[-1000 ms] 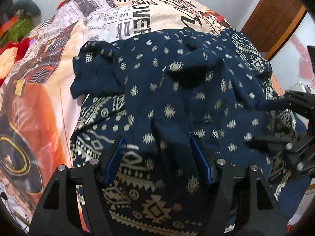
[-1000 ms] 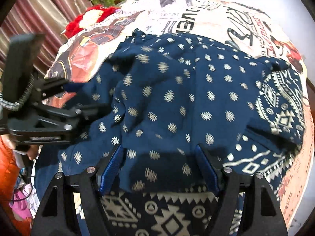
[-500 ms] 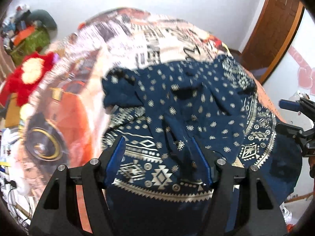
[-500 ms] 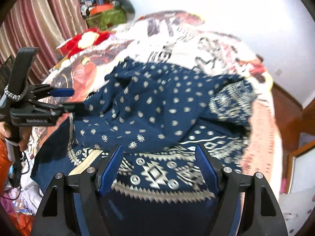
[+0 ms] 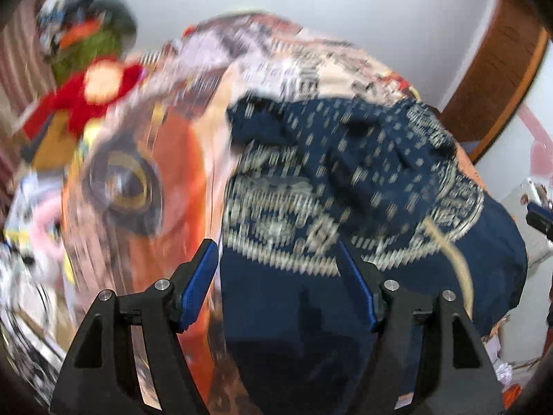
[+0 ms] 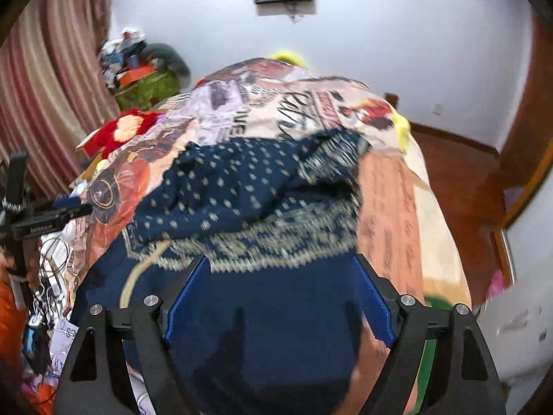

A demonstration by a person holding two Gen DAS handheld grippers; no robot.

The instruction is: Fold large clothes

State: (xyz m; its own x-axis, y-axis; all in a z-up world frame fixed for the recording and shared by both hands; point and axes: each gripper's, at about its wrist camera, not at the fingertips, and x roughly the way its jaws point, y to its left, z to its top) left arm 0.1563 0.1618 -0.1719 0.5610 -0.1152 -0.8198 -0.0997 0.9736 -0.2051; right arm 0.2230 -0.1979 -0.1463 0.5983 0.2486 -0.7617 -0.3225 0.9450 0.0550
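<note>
Black left gripper (image 5: 278,263) frame, blue fingers (image 5: 198,285), silver screws

garment (image 6: 242,190) on bed (image 6: 387,207), stuffed toy (image 6: 121,131) far left

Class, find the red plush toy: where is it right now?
In both wrist views the red plush toy lies at the bed's far left, beside the striped curtain.
</note>
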